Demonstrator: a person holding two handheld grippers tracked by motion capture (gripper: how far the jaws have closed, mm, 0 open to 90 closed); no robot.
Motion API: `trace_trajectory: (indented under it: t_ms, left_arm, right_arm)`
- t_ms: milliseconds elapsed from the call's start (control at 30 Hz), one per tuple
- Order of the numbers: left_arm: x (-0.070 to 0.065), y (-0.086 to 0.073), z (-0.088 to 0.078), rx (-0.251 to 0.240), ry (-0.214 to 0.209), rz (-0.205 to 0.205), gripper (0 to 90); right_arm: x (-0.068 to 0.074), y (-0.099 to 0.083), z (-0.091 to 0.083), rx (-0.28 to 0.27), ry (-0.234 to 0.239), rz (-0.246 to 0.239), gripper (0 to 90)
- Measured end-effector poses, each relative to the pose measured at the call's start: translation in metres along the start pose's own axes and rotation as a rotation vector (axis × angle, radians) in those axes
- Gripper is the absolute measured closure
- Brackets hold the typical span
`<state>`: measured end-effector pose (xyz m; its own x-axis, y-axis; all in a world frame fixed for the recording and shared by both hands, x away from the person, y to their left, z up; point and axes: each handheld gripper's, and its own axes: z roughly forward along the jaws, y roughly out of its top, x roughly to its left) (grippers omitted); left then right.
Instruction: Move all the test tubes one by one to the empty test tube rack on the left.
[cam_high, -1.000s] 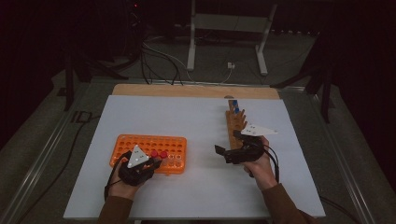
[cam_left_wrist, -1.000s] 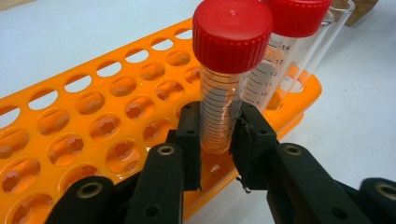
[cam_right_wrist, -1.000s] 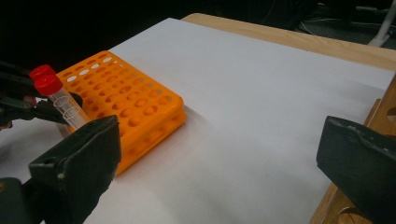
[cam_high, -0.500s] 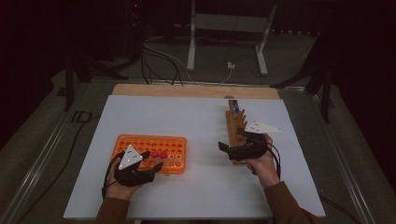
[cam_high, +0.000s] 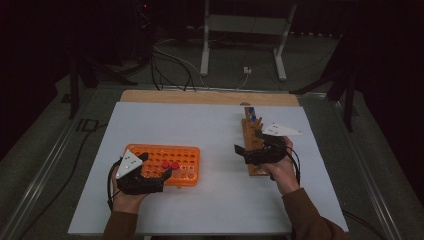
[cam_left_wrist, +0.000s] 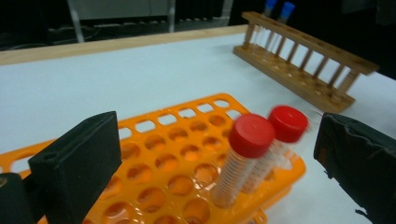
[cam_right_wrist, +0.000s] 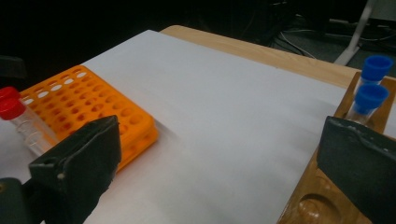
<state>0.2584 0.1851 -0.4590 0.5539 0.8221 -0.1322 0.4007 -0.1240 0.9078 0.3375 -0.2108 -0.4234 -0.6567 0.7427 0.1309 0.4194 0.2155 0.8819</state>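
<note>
White worktop (cam_high: 215, 130) across centre of high view, wood edge along its far side. Orange rack (cam_high: 172, 161) lower left of high view, resting flat on worktop; in left claw view spread over lower centre, many empty holes. Wooden rack (cam_high: 253, 145) right of centre in high view, lengthwise away from camera; upper right in left claw view, lower right in right claw view. Left claw (cam_high: 155, 182) at near edge of orange rack, lower left of high view, held in a hand; jaws wide apart in its own view, nothing between pads, w/ two red-capped tubes (cam_left_wrist: 252, 140) standing tilted in rack holes just ahead. Right claw (cam_high: 242, 151) over near end of wooden rack, pointing left; jaws apart, empty. Two blue-capped tubes (cam_right_wrist: 371, 91) upright at far end of wooden rack, upper right of right claw view.
</note>
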Motion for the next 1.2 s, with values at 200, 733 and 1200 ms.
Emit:
trace_trajectory:
  t_ms: [200, 733, 1200]
  left_arm:
    - [0.006, 0.003, -0.002, -0.025, 0.027, -0.028, 1.6]
    - [0.013, 0.002, -0.004, -0.056, 0.075, -0.055, 0.6]
    - [0.011, 0.000, -0.001, -0.045, 0.070, -0.057, 0.5]
  right_arm:
    - [-0.006, 0.008, 0.003, -0.013, -0.024, -0.014, 0.5]
    - [-0.055, 0.025, 0.025, 0.012, -0.179, 0.033, 11.9]
    - [-0.079, 0.013, 0.055, 0.054, -0.247, 0.056, 61.3]
